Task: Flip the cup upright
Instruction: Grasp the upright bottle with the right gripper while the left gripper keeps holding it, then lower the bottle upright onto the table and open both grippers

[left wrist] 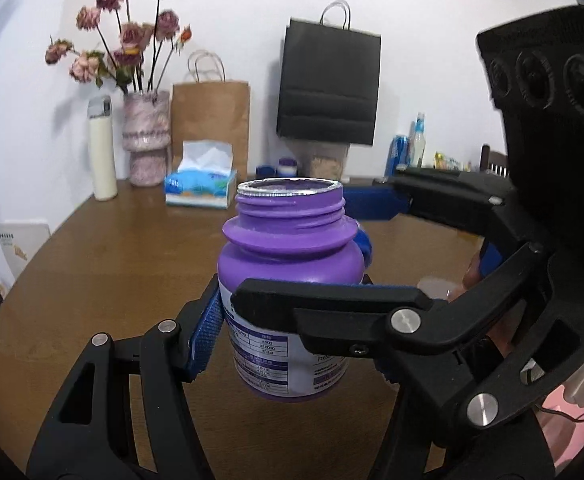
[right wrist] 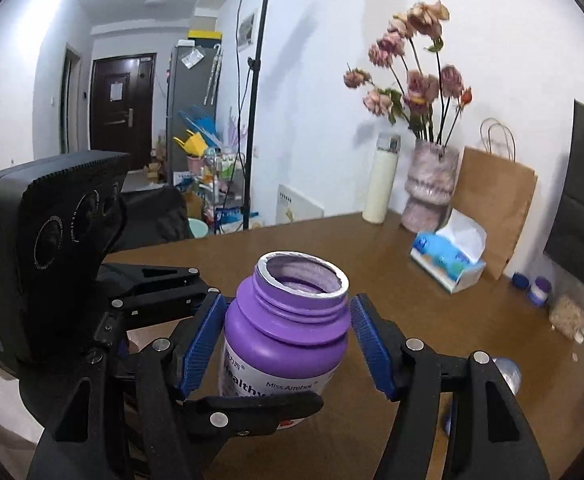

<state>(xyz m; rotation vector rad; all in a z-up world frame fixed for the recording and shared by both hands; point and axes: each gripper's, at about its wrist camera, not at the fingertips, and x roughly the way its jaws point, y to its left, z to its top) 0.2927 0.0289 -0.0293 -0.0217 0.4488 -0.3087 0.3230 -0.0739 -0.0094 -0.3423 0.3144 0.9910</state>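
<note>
Left gripper (left wrist: 288,312) clamped on upright purple plastic jar (left wrist: 292,264), right gripper (right wrist: 288,344) fingers apart; loose one-sided grip may drop it onto brown wooden surface (left wrist: 112,264).

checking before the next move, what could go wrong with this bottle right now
1. The purple plastic bottle looks lifted off the brown wooden table, held only by the left claw low on its label; it could slip or tip.
2. The right claw is open around it with one finger very close, so a bump could knock it loose.
</note>
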